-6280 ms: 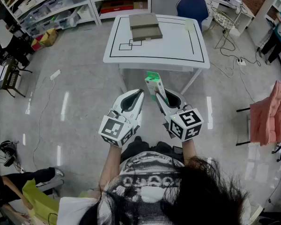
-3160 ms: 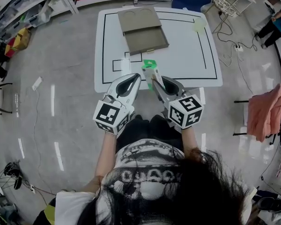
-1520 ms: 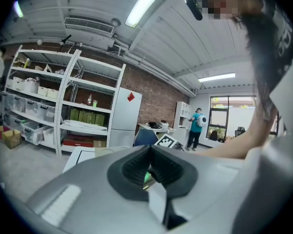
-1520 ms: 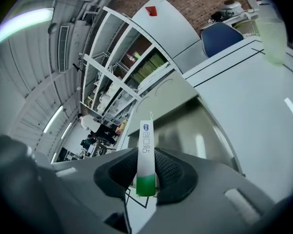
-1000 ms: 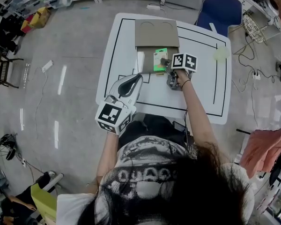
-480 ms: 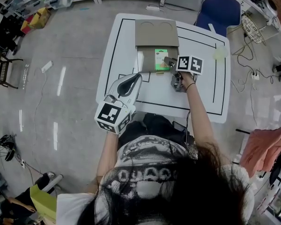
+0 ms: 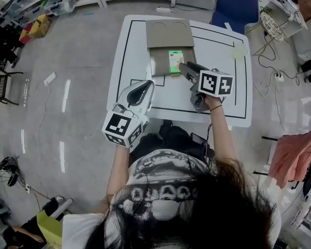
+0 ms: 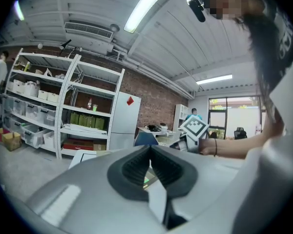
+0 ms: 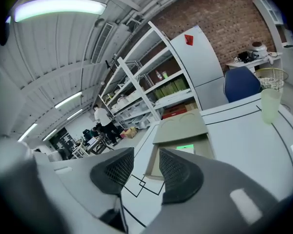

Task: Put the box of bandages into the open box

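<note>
Two empty grippers: left gripper (image 7: 144, 87) pinched together, right gripper (image 7: 185, 68) parted, jaws just narrowing on nothing. With the bandage box (image 7: 175, 61) inside the open box (image 7: 158, 64), a low swing could clip its wall.

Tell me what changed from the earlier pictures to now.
The right hand-held gripper carried the bandage box to the table, laid it in the open box and let go, then drew back toward the table's near edge. Its jaws, just closing a little, stand apart with nothing between them. The left hand-held gripper stayed shut and empty, and the open box stayed put.
</note>
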`<state>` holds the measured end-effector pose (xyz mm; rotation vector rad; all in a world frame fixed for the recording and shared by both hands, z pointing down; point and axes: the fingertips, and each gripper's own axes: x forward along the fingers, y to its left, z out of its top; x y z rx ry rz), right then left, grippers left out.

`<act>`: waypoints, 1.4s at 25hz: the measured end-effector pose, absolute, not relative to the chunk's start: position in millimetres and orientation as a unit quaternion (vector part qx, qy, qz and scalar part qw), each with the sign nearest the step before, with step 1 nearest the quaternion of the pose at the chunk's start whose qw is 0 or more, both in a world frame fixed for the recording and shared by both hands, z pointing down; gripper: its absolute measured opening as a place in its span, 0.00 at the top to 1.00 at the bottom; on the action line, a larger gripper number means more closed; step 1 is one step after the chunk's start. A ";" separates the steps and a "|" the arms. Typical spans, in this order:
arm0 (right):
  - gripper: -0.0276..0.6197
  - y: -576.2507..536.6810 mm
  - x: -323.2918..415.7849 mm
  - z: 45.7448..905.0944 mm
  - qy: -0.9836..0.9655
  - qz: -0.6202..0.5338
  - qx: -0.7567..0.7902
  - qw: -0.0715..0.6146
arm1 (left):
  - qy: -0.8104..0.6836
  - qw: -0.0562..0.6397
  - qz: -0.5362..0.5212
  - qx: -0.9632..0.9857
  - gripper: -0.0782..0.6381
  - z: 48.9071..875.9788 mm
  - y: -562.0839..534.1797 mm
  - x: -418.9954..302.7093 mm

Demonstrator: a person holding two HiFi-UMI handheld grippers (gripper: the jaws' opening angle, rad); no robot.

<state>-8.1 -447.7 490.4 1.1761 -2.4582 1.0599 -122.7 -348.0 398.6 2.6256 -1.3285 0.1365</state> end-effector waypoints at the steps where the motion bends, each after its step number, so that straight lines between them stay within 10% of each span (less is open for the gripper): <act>1: 0.70 -439.4 -10.6 482.0 -0.840 0.354 0.398 0.101 | -0.448 0.097 0.046 0.888 0.89 398.0 -344.4 -124.5; 35: 0.74 -197.9 -59.2 426.5 -0.866 0.294 0.397 0.074 | -0.399 0.111 0.030 0.910 0.89 396.7 -183.1 -140.8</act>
